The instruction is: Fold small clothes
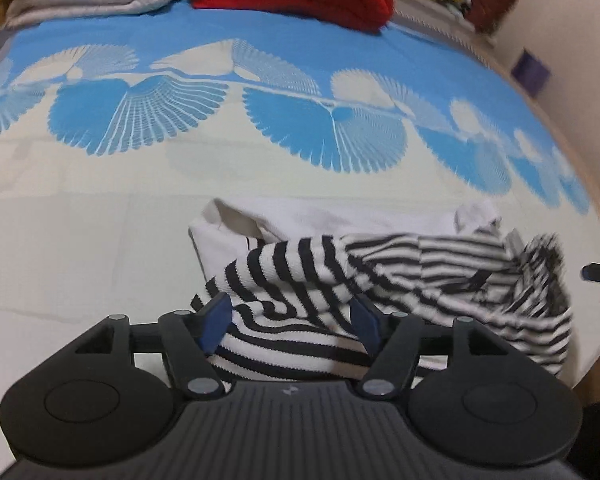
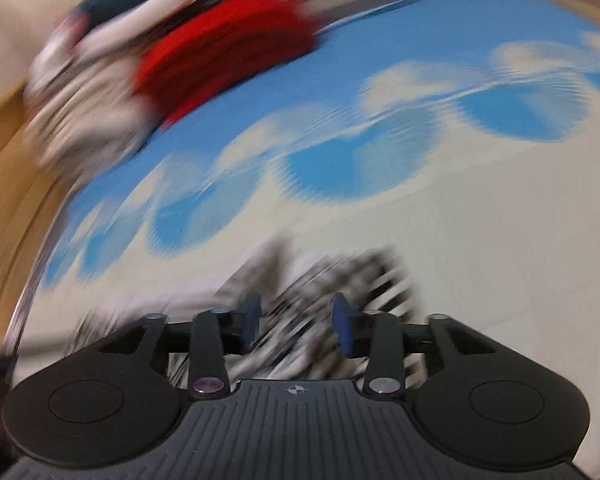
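While the crumpled black-and-white striped knit garment point(image 1: 340, 292) lies on the blue-and-cream patterned bed point(image 1: 100, 216), both the left tool point(image 1: 290, 322) and right tool point(image 2: 296, 320) straddle it, jaws apart; closing blind could pinch several layers.

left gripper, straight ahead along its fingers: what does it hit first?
The striped garment. It already lies bunched between the open fingers of the left gripper, so going on would likely push into that heap, then the bedsheet beyond. Depth is hard to judge through the fisheye.
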`<state>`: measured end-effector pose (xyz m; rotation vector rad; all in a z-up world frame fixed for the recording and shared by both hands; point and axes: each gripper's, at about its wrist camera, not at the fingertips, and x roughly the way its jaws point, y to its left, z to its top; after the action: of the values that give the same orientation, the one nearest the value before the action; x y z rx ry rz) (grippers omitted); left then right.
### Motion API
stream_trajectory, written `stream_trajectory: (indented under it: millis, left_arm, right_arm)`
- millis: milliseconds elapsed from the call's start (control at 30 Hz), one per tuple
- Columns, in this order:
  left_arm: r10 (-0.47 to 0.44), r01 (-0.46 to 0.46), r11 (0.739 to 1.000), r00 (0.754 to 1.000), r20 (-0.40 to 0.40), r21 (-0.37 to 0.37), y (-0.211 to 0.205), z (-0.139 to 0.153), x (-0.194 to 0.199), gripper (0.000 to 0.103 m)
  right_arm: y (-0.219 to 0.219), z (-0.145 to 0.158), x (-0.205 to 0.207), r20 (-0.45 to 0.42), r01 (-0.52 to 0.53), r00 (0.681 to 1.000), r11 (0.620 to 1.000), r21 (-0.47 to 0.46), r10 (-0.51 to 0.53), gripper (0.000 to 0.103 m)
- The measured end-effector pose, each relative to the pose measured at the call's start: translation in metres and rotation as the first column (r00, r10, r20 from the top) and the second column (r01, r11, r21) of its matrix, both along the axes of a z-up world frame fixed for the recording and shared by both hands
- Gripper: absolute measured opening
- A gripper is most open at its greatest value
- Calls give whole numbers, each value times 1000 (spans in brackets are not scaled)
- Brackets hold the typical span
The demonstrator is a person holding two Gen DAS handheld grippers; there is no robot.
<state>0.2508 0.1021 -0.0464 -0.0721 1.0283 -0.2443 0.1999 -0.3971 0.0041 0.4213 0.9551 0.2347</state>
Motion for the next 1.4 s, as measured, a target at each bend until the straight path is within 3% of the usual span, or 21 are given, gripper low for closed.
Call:
stream_trajectory:
  millis: [67,133,367,467,500,567,600,633,733,833,900,967,1033,1100,1200,1267,1300,1333,1400]
  left_arm:
    - [-18,18,999,1000,-1,50,-9,-4,2,71]
    - [-23,23,996,1000,1,92,-16,-9,6,71]
    - [-41,37,985,999,21,169,-28,-18,21,71]
    - [-53,46,983,998,30,180,-31,-19,28,65]
    - [-53,46,982,998,34,181,-32,-20,30,57]
    - [-50,44,983,998,34,178,-32,-21,35,34]
    - [-47,41,984,999,27,172,-32,-22,39,17]
    - [-44,40,984,999,21,172,-31,-24,41,8]
    - [-39,34,980,999,24,198,-30,-26,48,3]
    - [20,-35,983,996,85,182,-17,-15,55,2]
    - [105,-130,977,983,149,171,-3,-3,58,2]
    - [202,-234,958,961,188,167,11,5,61,2]
    - [299,-331,929,935,189,167,26,6,64,2]
    - [343,-365,921,926,157,139,35,2,68,2]
    - [329,-343,928,938,112,144,35,-3,76,5]
    - [291,-293,940,956,36,174,32,-12,84,13]
    - [298,-297,932,954,25,207,33,-14,85,21]
    - [309,-311,923,950,45,225,32,-11,82,27]
    - [297,-312,934,949,103,177,35,4,76,29]
  right_arm:
    - [24,-3,-5,-1,-131,991,989,-66,132,49]
    - [43,-6,-9,21,-190,980,969,-158,195,49]
    - [70,-2,-8,74,-369,923,924,-97,376,49]
    - [85,1,-12,101,-427,892,894,-132,441,49]
    - [90,1,-14,106,-446,881,884,-139,462,49]
    - [99,-4,-15,105,-485,858,860,-158,503,49]
    - [103,-7,-15,97,-506,845,845,-173,526,49]
    - [108,-11,-15,87,-523,833,830,-193,546,49]
    - [117,-18,-15,63,-561,803,787,-257,592,49]
    - [122,-24,-10,37,-572,791,759,-310,611,48]
    - [123,-28,-6,20,-581,780,736,-348,626,39]
    - [125,-30,1,10,-557,789,721,-412,615,9]
    - [122,-28,14,26,-512,815,742,-433,578,3]
    - [120,-25,27,57,-469,835,762,-447,547,0]
    - [120,-23,50,92,-385,877,805,-452,472,0]
    - [120,-22,65,119,-305,910,836,-457,397,0]
    - [117,-20,72,132,-275,923,859,-433,362,1]
    - [115,-17,77,144,-251,933,881,-401,331,1]
    - [107,-14,84,163,-211,948,923,-323,274,8]
